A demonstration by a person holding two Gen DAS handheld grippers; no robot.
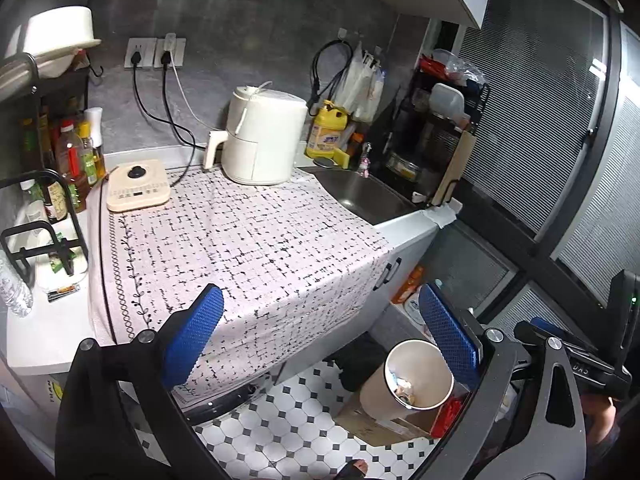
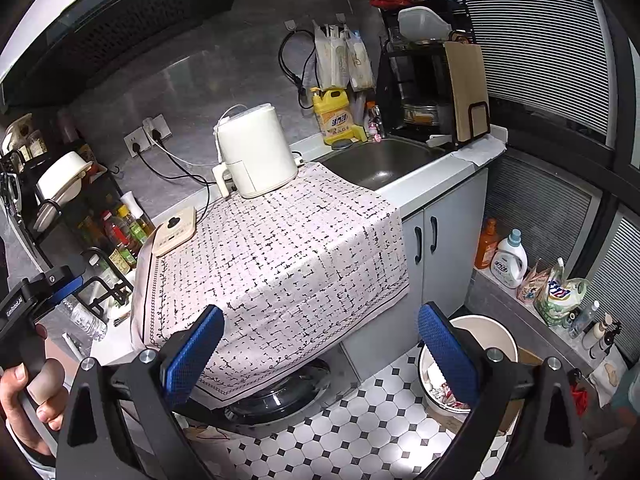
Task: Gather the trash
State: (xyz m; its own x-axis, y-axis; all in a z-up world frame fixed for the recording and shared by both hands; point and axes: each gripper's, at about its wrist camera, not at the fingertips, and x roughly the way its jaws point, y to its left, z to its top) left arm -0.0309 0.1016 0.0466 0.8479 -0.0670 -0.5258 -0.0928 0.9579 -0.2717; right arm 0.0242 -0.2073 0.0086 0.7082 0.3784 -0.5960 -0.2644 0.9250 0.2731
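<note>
A cream trash bin (image 1: 424,360) stands on the tiled floor below the counter, with scraps lying in its bottom. In the right wrist view the bin (image 2: 494,334) sits partly behind the right blue pad. On the white counter strip at the left lie a green wrapper (image 1: 60,259), a small flat packet (image 1: 63,293) and a clear plastic bottle (image 1: 14,292). The bottle (image 2: 86,322) also shows in the right wrist view. My left gripper (image 1: 320,336) hangs open over the cloth's front edge, holding nothing. My right gripper (image 2: 320,356) is open too and holds nothing.
A patterned cloth (image 1: 248,248) covers the counter, with an air fryer (image 1: 262,136) and a cream appliance (image 1: 138,186) on it. The sink (image 1: 366,194) and a dish rack are to the right, sauce bottles (image 1: 76,152) to the left. Detergent bottles (image 2: 510,258) line a floor ledge.
</note>
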